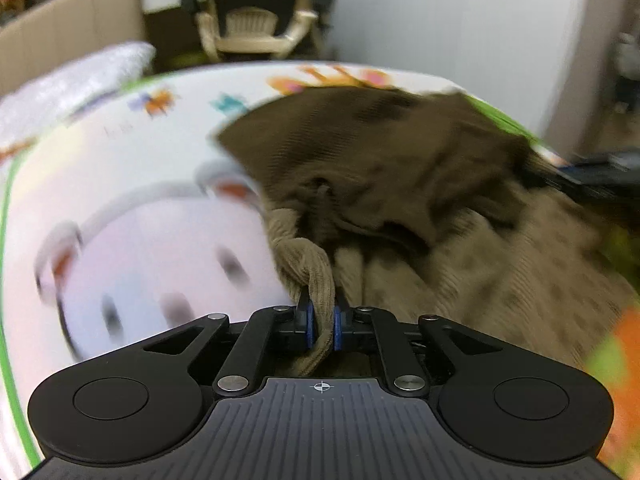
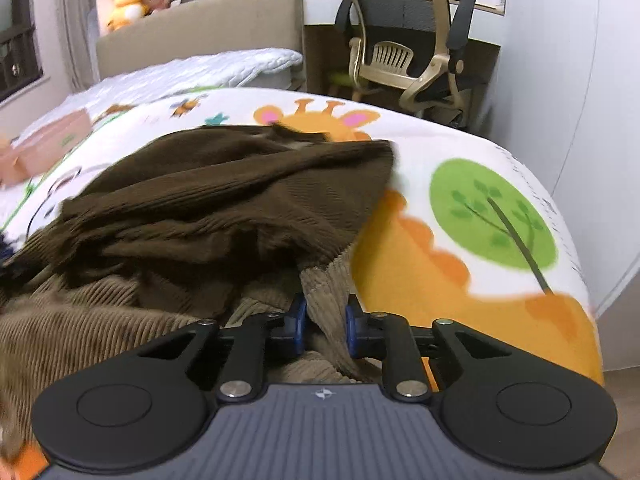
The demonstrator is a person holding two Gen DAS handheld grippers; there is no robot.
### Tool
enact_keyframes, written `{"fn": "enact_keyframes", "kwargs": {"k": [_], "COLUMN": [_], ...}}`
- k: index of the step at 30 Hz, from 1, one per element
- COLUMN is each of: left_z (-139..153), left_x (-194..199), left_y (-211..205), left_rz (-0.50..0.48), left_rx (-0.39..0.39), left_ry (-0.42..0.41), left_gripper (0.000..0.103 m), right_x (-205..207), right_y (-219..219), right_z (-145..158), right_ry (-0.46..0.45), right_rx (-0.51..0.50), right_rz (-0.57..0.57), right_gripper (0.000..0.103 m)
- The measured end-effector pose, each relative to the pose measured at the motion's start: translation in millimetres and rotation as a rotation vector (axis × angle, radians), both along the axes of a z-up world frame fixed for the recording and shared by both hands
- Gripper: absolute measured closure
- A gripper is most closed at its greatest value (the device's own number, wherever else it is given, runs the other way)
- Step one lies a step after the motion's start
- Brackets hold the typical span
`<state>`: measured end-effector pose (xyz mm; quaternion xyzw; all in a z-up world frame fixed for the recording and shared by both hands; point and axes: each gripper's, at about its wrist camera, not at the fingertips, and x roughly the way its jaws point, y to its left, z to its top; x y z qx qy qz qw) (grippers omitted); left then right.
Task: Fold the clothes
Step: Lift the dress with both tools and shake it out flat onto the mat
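Note:
A tan corduroy garment (image 1: 480, 280) lies crumpled on a cartoon-print blanket (image 1: 140, 240), with a dark brown knit garment (image 1: 360, 148) heaped over its far part. My left gripper (image 1: 322, 300) is shut on a bunched fold of the corduroy at the garment's left edge. In the right wrist view the brown knit (image 2: 224, 192) covers the tan corduroy (image 2: 80, 332). There my right gripper (image 2: 325, 304) is shut on a strip of the corduroy's right edge, which runs between its blue pads. The left wrist view is blurred.
The blanket (image 2: 480, 140) covers a bed whose edge drops off at the right. Beyond it stand an office chair (image 2: 404, 40) and a desk. A white quilt (image 2: 200, 68), a beige headboard (image 2: 200, 20), plush toys (image 2: 128, 4) and a pink object (image 2: 48, 140) are at the far left.

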<state>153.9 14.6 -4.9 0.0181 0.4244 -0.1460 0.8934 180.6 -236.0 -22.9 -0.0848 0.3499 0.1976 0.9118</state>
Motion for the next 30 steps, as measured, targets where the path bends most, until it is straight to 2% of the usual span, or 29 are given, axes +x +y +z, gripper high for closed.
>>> {"fn": "enact_keyframes", "kwargs": {"k": [2,3,4,5,7,9,10,13,14,15,16,19,21,24,25,28,30], "left_z": [3.0,4.6,6.2,7.9,11.8,15.3,16.9,24.1,26.7,30.5,35.2,50.6,59.8,62.9,62.4,57.2,51.8], "left_x": [-30.2,-42.8,-51.7,-56.0,-59.7,-62.0,-61.4,-60.2,-59.9,-59.7,-59.5,-60.4,-61.0,-49.1,-42.5,-19.2,-0.9], "left_y": [-3.4,-4.2,-4.3,-3.7,-1.5,2.1,4.9,10.9,12.8,12.9,11.2,1.7,-9.7,-33.4,-42.2,-69.7,-89.4], "left_rz": [-0.018,-0.019,-0.014,-0.005,0.019,0.046,0.063,0.103,0.114,0.117,0.111,0.081,0.036,-0.035,-0.058,-0.114,-0.153], "left_rx": [-0.047,-0.063,-0.064,-0.058,-0.047,-0.036,-0.031,-0.033,-0.04,-0.046,-0.051,-0.048,-0.025,0.009,0.017,0.029,0.04], "left_ry": [0.043,0.056,0.058,0.054,0.041,0.029,0.023,-0.005,-0.015,-0.028,-0.045,-0.104,-0.148,-0.177,-0.179,-0.181,-0.188], "left_gripper": [0.09,0.086,0.084,0.081,0.07,0.052,0.05,0.041,0.035,0.031,0.03,0.019,0.01,0.009,0.009,0.009,0.009], "right_x": [-23.0,-33.8,-42.8,-51.4,-63.5,-73.5,-78.8,-79.4,-79.3,-79.3,-79.3,-43.6,-21.0,3.0,6.4,17.5,17.7], "right_y": [2.9,8.2,14.7,21.3,39.6,67.3,83.5,120.9,133.2,145.4,157.7,130.7,88.2,7.5,-15.3,-92.8,-121.5], "right_z": [11.1,18.9,28.4,38.1,49.5,46.3,41.9,17.7,9.5,1.2,-7.0,8.4,33.8,66.0,72.0,77.5,72.0], "right_ry": [-0.068,-0.101,-0.126,-0.15,-0.146,-0.131,-0.13,-0.172,-0.187,-0.202,-0.216,-0.14,-0.182,-0.28,-0.305,-0.389,-0.41], "right_rx": [-0.052,-0.048,-0.016,0.019,0.1,0.112,0.096,-0.026,-0.068,-0.111,-0.153,0.014,0.133,0.227,0.243,0.202,0.15], "right_rz": [0.023,0.049,0.088,0.13,0.244,0.364,0.426,0.481,0.497,0.513,0.528,0.419,0.254,-0.03,-0.111,-0.391,-0.5], "right_gripper": [0.08,0.072,0.059,0.054,0.037,0.032,0.031,0.03,0.03,0.044,0.073,0.089,0.09,0.092,0.092,0.093,0.094]}}
